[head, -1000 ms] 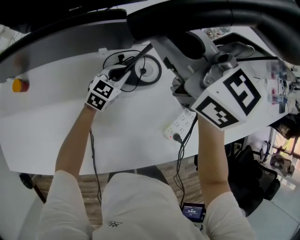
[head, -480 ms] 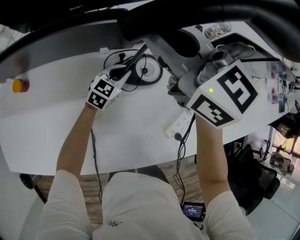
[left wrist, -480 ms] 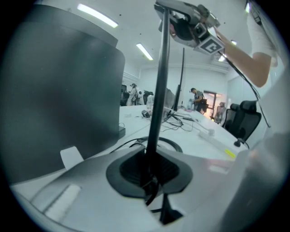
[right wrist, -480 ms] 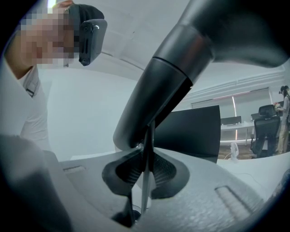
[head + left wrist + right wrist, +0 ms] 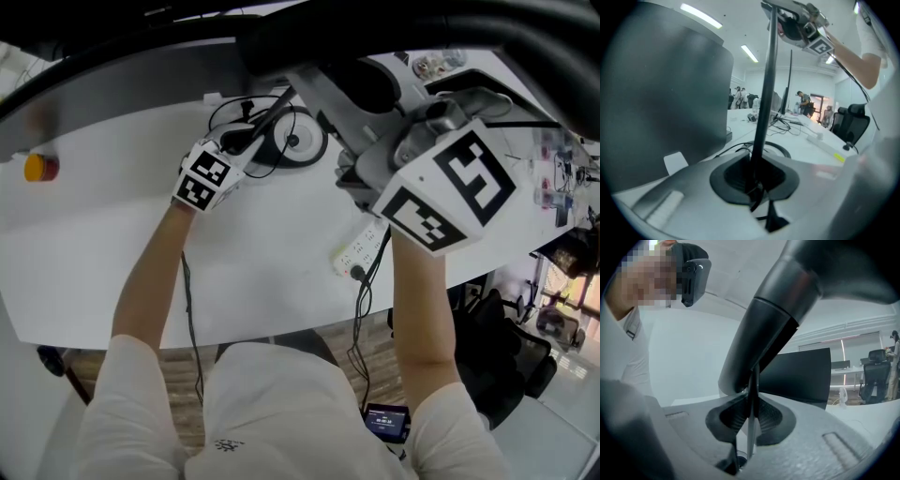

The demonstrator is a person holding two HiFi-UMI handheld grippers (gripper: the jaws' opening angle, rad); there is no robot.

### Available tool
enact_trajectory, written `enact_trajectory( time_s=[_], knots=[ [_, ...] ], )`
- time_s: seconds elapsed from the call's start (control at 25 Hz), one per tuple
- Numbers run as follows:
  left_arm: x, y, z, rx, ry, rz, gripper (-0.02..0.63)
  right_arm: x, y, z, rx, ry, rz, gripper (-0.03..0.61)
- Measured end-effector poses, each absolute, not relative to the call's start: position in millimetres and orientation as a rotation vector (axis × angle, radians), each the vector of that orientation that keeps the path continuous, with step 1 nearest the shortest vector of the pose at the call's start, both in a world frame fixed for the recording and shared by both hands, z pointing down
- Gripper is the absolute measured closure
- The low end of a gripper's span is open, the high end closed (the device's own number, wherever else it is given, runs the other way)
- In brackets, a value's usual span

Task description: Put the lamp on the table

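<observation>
bright ceiling strip lights [image 5: 701,15], dark fisheye corners, blurry foreground

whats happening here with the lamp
A person holds a lamp with two handheld grippers. The left gripper is shut on the thin black pole near the round base, which seems to rest on the white table. The right gripper clamps the lamp's upper part.

The white table [image 5: 94,253] bears the lamp base [image 5: 302,142], a power strip [image 5: 364,246] (plug in) and an orange object [image 5: 40,168].

The lamp [image 5: 766,84] looks smooth matt black, the table [image 5: 262,272] smooth white.
</observation>
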State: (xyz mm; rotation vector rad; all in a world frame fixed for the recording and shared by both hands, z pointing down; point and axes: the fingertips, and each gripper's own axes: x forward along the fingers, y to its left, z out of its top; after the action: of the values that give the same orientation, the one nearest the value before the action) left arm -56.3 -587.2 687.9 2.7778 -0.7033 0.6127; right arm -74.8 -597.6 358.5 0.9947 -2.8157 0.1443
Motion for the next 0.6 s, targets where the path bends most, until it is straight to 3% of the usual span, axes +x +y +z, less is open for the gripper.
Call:
enact_trajectory(
  time_s=[0.6],
  knots=[
    [-59, -583, 697, 2.749, -0.722, 0.632, 0.583, -89, -589, 366, 0.957, -2.82, 0.141, 0.549]
  ],
)
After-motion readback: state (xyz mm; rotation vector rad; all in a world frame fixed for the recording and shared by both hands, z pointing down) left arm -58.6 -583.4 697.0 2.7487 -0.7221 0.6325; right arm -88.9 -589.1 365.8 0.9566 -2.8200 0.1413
